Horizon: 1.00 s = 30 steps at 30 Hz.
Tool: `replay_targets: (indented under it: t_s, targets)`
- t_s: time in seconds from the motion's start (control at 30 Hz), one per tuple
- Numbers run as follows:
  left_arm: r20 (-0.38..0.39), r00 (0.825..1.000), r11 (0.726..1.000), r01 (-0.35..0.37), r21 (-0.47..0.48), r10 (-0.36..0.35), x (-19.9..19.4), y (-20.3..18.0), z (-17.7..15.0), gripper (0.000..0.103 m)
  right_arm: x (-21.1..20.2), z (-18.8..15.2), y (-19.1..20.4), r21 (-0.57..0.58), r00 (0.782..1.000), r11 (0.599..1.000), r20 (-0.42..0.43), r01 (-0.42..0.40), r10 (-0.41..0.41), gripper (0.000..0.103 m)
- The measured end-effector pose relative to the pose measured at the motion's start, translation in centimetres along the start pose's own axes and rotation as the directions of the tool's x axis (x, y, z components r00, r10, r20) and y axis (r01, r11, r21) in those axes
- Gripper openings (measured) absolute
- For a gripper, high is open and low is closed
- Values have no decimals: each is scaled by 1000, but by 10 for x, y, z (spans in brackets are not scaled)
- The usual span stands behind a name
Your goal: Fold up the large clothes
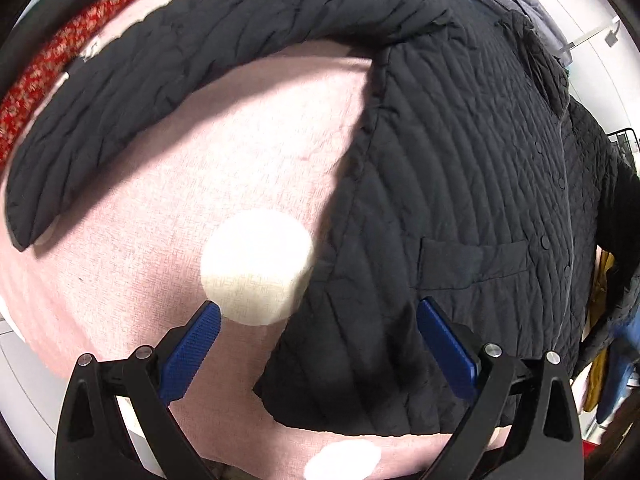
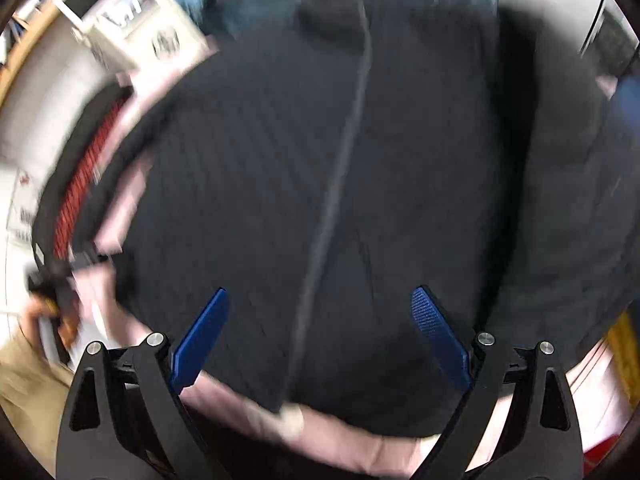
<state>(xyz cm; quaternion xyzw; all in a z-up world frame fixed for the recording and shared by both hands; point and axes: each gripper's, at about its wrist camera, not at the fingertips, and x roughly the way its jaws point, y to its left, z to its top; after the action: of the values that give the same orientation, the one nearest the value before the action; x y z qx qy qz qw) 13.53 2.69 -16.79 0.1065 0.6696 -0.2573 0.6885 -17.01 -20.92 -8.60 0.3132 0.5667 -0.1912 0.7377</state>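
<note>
A black quilted jacket (image 1: 460, 168) lies flat, front up, on a pink cloth with white dots (image 1: 168, 240). Its left sleeve (image 1: 168, 60) stretches out to the side in an arc. A chest pocket (image 1: 472, 264) and a snap-button placket (image 1: 560, 184) show. My left gripper (image 1: 318, 312) is open and empty, hovering above the jacket's lower left hem corner (image 1: 280, 396). In the blurred right wrist view the jacket (image 2: 400, 184) fills the frame, its centre seam (image 2: 340, 168) running up. My right gripper (image 2: 320, 300) is open and empty over the lower hem.
A red patterned fabric (image 1: 52, 64) lies along the far left edge of the pink cloth. Other clothes, yellow and blue (image 1: 604, 344), hang at the right. A white device (image 2: 128, 12) stands beyond the surface at the upper left of the right wrist view.
</note>
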Motion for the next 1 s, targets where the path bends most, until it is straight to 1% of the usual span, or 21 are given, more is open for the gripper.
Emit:
replay_targets:
  t_s: [0.07, 0.1, 0.13, 0.17, 0.23, 0.27, 0.3, 0.37, 0.4, 0.43, 0.47, 0.5, 0.53, 0.57, 0.6, 0.63, 0.73, 0.8, 0.87, 0.93, 1.0]
  targets:
    - [-21, 1000, 1000, 13, 16, -13, 5, 0, 1, 96, 23, -20, -24, 60, 996, 997, -75, 55, -50, 92]
    - [-35, 999, 999, 23, 30, -22, 8, -2, 1, 96, 28, -30, -34, 95, 994, 993, -96, 67, -57, 92]
    - [-43, 999, 999, 35, 39, -33, 10, -4, 0, 96, 34, -40, -50, 157, 991, 984, -118, 80, -62, 92]
    - [-60, 997, 997, 57, 49, -54, 14, -6, 0, 96, 37, -46, -62, 201, 990, 975, -125, 93, -69, 92]
    - [-92, 993, 995, 82, 56, -76, 26, -9, -2, 96, 40, -62, -88, 292, 991, 950, -103, 111, -84, 92]
    - [-108, 992, 996, 69, 52, -63, 31, -11, -3, 96, 41, -68, -98, 328, 992, 938, -97, 114, -87, 92]
    - [-104, 994, 997, 50, 62, -44, 32, -14, -4, 96, 43, -73, -105, 356, 992, 927, -95, 116, -88, 92]
    - [-97, 994, 991, 70, 114, -59, 30, -24, -6, 87, 43, -78, -109, 382, 994, 919, -75, 99, -76, 91]
    - [-96, 994, 988, 60, 145, -46, 29, -30, -6, 76, 43, -80, -108, 380, 994, 919, -73, 103, -81, 91]
    - [-96, 995, 985, 56, 164, -41, 29, -33, -6, 62, 44, -82, -106, 370, 993, 922, -76, 110, -88, 81]
    - [-100, 994, 980, 64, 188, -45, 28, -37, -7, 55, 45, -84, -102, 363, 994, 926, -81, 104, -79, 60]
    - [-106, 993, 975, 78, 206, -57, 26, -40, -8, 38, 46, -85, -99, 363, 995, 928, -83, 82, -55, 51]
    - [-107, 992, 972, 82, 219, -60, 22, -42, -8, 25, 45, -85, -96, 370, 997, 928, -77, 49, -22, 32]
    - [-107, 992, 970, 88, 228, -64, 18, -44, -9, 19, 41, -85, -92, 381, 998, 925, -59, 2, 22, 18]
    - [-103, 992, 966, 97, 241, -74, 11, -46, -9, 13, 37, -85, -90, 388, 998, 921, -43, -34, 55, 13]
    - [-94, 992, 962, 107, 250, -86, 3, -47, -9, 11, 27, -85, -88, 399, 996, 914, -18, -76, 91, 10]
    - [-56, 989, 946, 147, 289, -137, -39, -49, -12, 8, -12, -88, -85, 396, 981, 897, 58, -194, 187, 7]
    - [-44, 989, 937, 149, 316, -142, -61, -49, -11, 8, -37, -91, -84, 385, 976, 897, 66, -218, 209, 6]
    - [-44, 989, 932, 147, 330, -141, -75, -44, -14, 8, -50, -95, -83, 374, 971, 897, 50, -234, 233, 6]
    - [-58, 990, 931, 140, 338, -128, -80, -35, -19, 8, -54, -109, -73, 344, 971, 913, -8, -221, 238, 6]
    - [-83, 993, 931, 109, 348, -85, -73, -24, -28, 8, -48, -115, -65, 312, 972, 930, -68, -194, 226, 6]
